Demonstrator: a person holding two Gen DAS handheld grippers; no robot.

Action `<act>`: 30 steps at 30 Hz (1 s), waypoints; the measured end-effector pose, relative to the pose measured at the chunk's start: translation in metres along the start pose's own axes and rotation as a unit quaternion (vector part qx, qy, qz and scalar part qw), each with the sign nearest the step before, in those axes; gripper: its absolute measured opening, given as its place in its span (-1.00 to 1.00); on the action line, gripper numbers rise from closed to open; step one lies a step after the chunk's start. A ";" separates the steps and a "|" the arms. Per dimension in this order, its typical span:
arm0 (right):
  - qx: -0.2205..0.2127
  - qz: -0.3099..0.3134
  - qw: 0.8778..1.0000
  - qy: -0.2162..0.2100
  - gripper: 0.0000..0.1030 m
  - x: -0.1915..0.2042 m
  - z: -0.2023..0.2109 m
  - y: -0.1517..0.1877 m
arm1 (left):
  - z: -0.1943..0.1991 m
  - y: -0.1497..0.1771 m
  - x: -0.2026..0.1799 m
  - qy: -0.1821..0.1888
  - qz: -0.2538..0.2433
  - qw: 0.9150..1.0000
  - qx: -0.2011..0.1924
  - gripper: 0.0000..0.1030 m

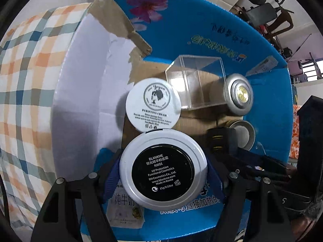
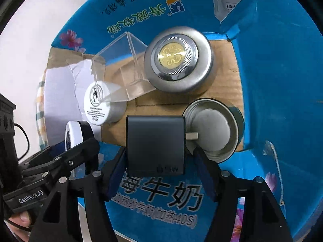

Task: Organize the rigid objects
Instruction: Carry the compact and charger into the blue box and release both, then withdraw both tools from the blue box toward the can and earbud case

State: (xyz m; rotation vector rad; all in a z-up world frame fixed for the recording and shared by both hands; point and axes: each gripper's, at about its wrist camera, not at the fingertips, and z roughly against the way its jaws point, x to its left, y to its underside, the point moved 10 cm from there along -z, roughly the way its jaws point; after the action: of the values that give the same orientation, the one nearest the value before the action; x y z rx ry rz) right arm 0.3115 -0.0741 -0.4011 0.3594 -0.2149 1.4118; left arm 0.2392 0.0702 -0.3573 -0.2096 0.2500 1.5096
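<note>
My left gripper (image 1: 163,167) is shut on a round white compact (image 1: 161,173) with a black label, held over the near end of a blue carton (image 1: 201,30). In the right wrist view the compact (image 2: 73,135) shows edge-on at the left. My right gripper (image 2: 159,157) is shut on a dark grey charger (image 2: 155,141), which hangs over the carton's front wall (image 2: 161,197) with its prongs pointing right. On the carton floor lie a white cream jar (image 1: 153,104), a clear acrylic box (image 1: 197,80), a silver lidded tin (image 2: 177,60) and an open tin (image 2: 212,131).
The carton's white inner flap (image 1: 80,80) stands at the left, with a checked cloth (image 1: 24,80) beyond it. A torn cardboard flap (image 1: 121,20) rises at the back left. A person's thumb (image 2: 22,219) shows on the left gripper's handle. Chairs and furniture (image 1: 262,14) stand behind the carton.
</note>
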 end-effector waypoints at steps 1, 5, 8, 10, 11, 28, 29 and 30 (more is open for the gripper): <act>0.002 0.002 1.000 0.007 0.42 -0.002 0.001 0.002 | -0.001 0.002 0.000 0.001 0.000 1.000 0.005 0.43; -0.001 0.017 0.999 0.035 0.60 -0.009 0.003 0.009 | -0.004 0.010 0.001 0.011 0.005 1.000 0.019 0.47; -0.008 0.029 0.998 0.057 0.68 -0.014 0.007 0.013 | -0.002 0.014 0.000 0.002 0.007 1.000 0.016 0.53; -0.012 0.036 0.997 0.063 0.73 -0.017 0.010 0.016 | 0.003 0.015 0.000 -0.003 0.009 1.000 0.006 0.64; -0.016 0.040 0.997 0.069 0.81 -0.021 0.014 0.015 | 0.005 0.016 0.001 -0.004 0.010 1.000 0.001 0.72; -0.101 0.083 0.978 0.163 1.00 -0.012 0.098 0.041 | 0.070 0.053 -0.001 -0.119 -0.020 0.988 -0.099 0.99; -0.103 0.083 0.978 0.164 1.00 -0.011 0.101 0.044 | 0.077 0.055 -0.003 -0.125 -0.021 0.986 -0.107 0.99; -0.105 0.081 0.977 0.165 1.00 -0.011 0.106 0.047 | 0.083 0.057 -0.005 -0.131 -0.024 0.984 -0.115 0.99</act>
State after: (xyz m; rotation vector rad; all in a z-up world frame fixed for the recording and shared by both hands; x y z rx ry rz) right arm 0.2705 -0.1176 -0.3015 -0.0710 -0.1202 1.5702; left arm 0.1852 0.0924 -0.2756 -0.1964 -0.1395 1.4998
